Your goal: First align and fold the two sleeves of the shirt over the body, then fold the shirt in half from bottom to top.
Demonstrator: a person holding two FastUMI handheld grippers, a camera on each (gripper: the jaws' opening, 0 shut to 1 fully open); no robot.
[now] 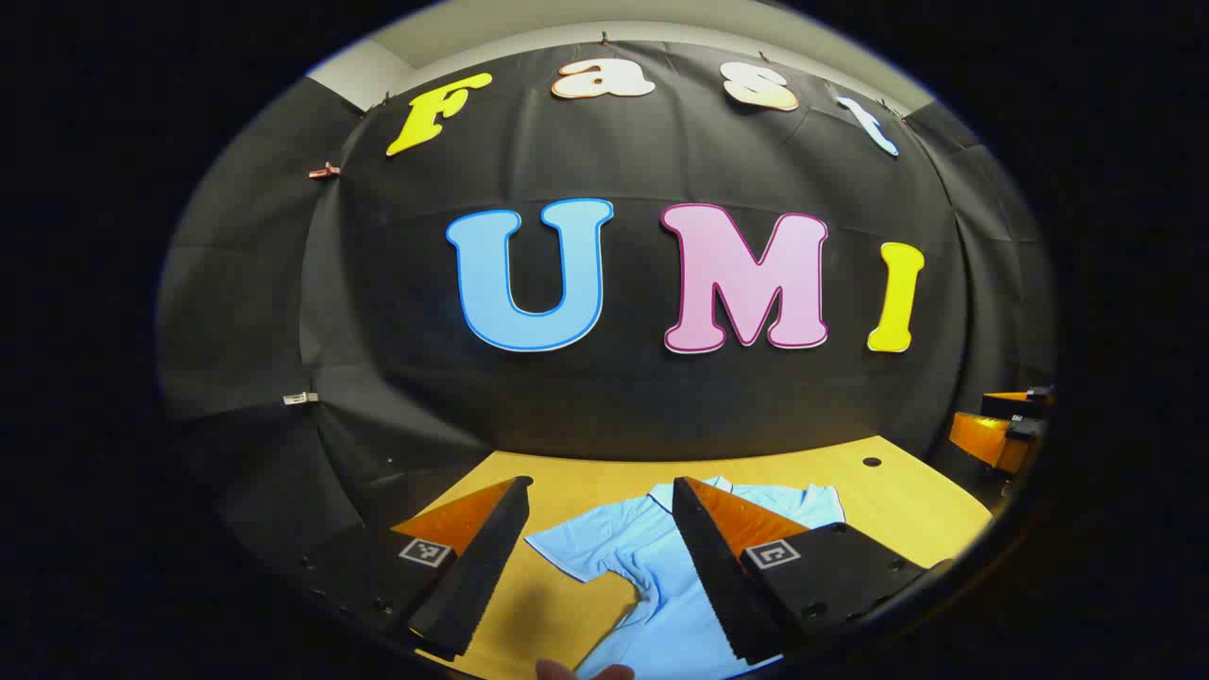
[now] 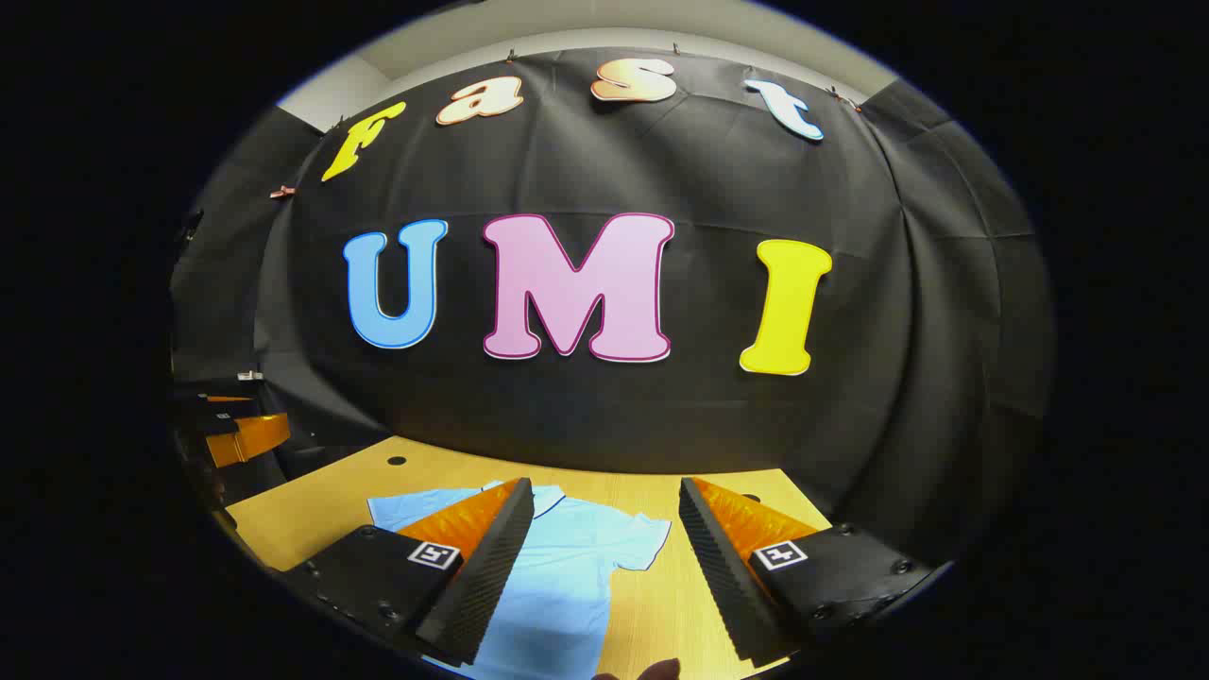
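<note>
Blue shirt [image 1: 652, 567] under parted tongs [image 1: 604, 557]

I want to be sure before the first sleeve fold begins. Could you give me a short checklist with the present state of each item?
1. Shirt lies flat on the table, both sleeves spread out: ok.
2. Left gripper jaws open, holding nothing: ok.
3. Right gripper jaws open, holding nothing: ok.
4. Left gripper lined up on its sleeve: ok, the sleeve lies between its jaws.
5. Right gripper lined up on its sleeve: ok, the sleeve lies between its jaws.
6. Bottom hem flat and straight: cannot tell, it is hidden below both views.
</note>
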